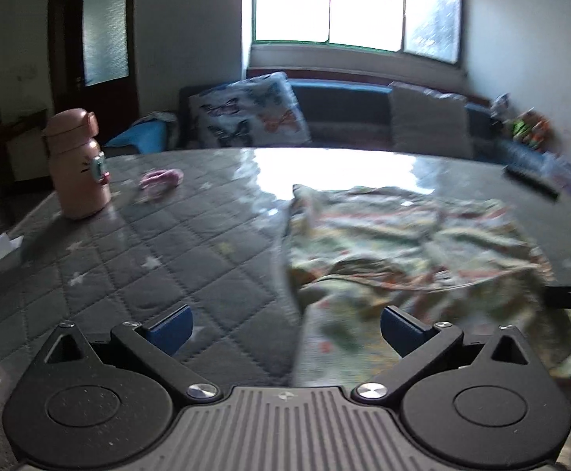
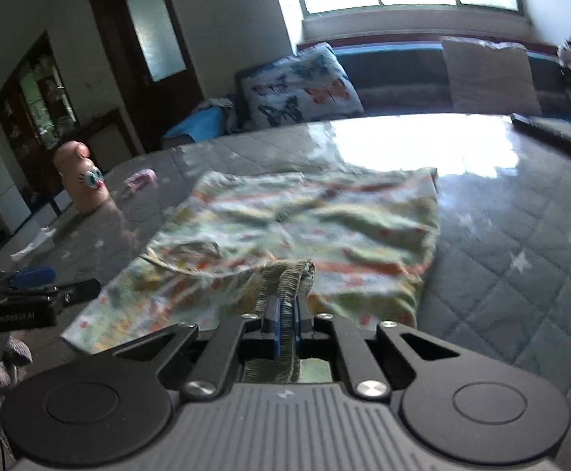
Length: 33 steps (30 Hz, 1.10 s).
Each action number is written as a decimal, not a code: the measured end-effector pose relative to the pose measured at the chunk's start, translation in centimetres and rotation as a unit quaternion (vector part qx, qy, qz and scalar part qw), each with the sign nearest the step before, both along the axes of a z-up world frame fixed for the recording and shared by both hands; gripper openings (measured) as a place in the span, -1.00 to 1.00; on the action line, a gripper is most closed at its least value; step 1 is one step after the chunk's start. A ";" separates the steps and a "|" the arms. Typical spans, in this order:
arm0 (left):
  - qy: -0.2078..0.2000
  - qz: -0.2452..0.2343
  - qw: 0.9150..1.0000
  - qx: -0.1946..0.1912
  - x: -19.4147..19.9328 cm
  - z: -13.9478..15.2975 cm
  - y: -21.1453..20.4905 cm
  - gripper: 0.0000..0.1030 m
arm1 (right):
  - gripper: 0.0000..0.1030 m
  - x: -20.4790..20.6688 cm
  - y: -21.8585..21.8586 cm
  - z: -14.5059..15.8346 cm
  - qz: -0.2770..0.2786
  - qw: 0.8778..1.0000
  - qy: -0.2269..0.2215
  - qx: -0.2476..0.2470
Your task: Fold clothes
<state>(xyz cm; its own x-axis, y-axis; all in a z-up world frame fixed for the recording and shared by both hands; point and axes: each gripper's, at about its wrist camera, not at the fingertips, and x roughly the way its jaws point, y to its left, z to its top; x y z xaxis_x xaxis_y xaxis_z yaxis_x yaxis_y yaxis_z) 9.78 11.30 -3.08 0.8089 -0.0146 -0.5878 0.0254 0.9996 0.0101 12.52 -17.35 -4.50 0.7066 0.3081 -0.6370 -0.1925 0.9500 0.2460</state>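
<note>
— While we are holding this garment by its ribbed edge, how are we expecting it to behave?

— We are treating it as light and floppy. It is lying spread and rumpled on the quilted counter, so any lifted part is probably going to sag and drag the rest along. The counter is looking glossy under the window glare, so the cloth may be sliding easily.

— And the grips?

— Our right gripper is clamping the thick ribbed band, its blue pads pressed tight on the knit. Our left gripper is standing wide apart with nothing between its pads, hanging over the near left edge of the garment.

— Where are we taking hold next?

— We are judging a hemmed edge or corner best, since seams are bunching less than the thin printed middle. The fabric is looking like soft woven cotton, pale with green and orange patterning, creased in low ridges.

— Anything nearby?

— A pink bottle is standing well apart at the far left.
</note>
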 end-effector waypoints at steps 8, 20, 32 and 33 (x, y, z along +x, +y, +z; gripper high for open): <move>0.027 0.025 0.998 0.043 2.4 -1.5 1.0 1.00 | -0.89 -0.3 -0.6 -0.9 -0.012 1.000 0.009 -0.019; 0.027 0.000 0.996 0.085 3.3 -1.8 0.5 1.00 | -0.82 0.7 0.3 -0.1 0.021 0.998 -0.031 -0.052; 0.016 -0.034 0.992 0.122 5.3 -2.4 -1.5 1.00 | -0.79 1.8 1.7 -1.8 0.072 0.994 -0.013 -0.077; 0.012 -0.038 0.992 0.122 5.1 -2.2 -1.5 1.00 | -0.79 1.5 1.6 -1.5 0.077 0.994 -0.015 -0.076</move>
